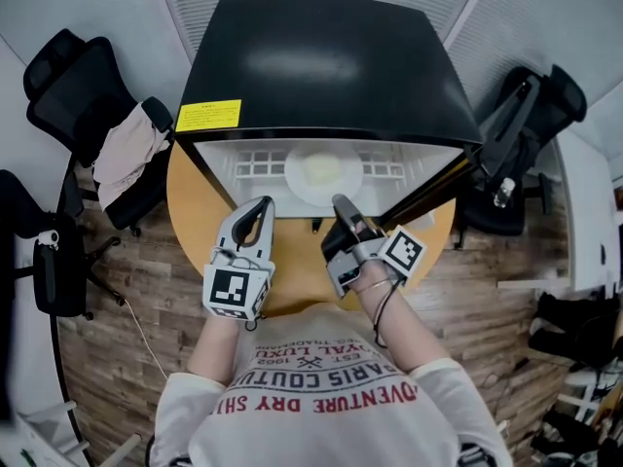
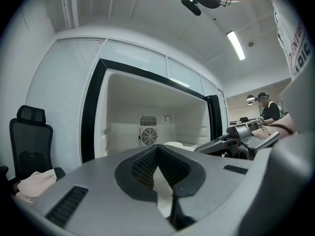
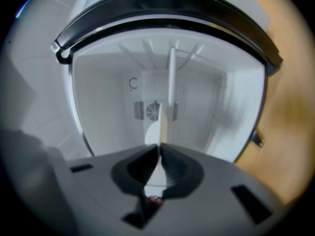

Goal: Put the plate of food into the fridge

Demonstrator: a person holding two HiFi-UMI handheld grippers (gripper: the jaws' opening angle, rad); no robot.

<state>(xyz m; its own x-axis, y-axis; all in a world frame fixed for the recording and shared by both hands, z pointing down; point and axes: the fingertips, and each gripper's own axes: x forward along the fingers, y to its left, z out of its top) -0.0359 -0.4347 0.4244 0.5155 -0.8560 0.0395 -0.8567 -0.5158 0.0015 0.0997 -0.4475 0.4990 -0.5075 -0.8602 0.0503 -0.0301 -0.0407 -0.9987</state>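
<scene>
Inside the open fridge (image 1: 321, 56), head view, the plate of food (image 1: 321, 173) lies on the white shelf (image 1: 255, 163). The right tongs (image 1: 341, 202) pinch its near rim. The left tongs (image 1: 261, 207) hang over the tabletop (image 1: 195, 212).

Left gripper view: jaws pressed together, empty.

Right gripper view: jaws clamp the plate's rim, seen edge-on.

We judge placement done; release, withdrawal and closing the door (image 1: 433, 188) are left.

Wood-plank floor (image 1: 127, 358) all around, a thin white cable (image 1: 136, 334) trailing across it. Round wooden table (image 1: 190, 212) in the middle. Black office chair (image 1: 63, 76) at the left, pale garment (image 1: 127, 154) draped over its seat; another black chair (image 1: 531, 115) at the right. White slatted wall panels (image 2: 59, 82) behind. Long ceiling strip light (image 2: 236, 44) overhead, lit.
</scene>
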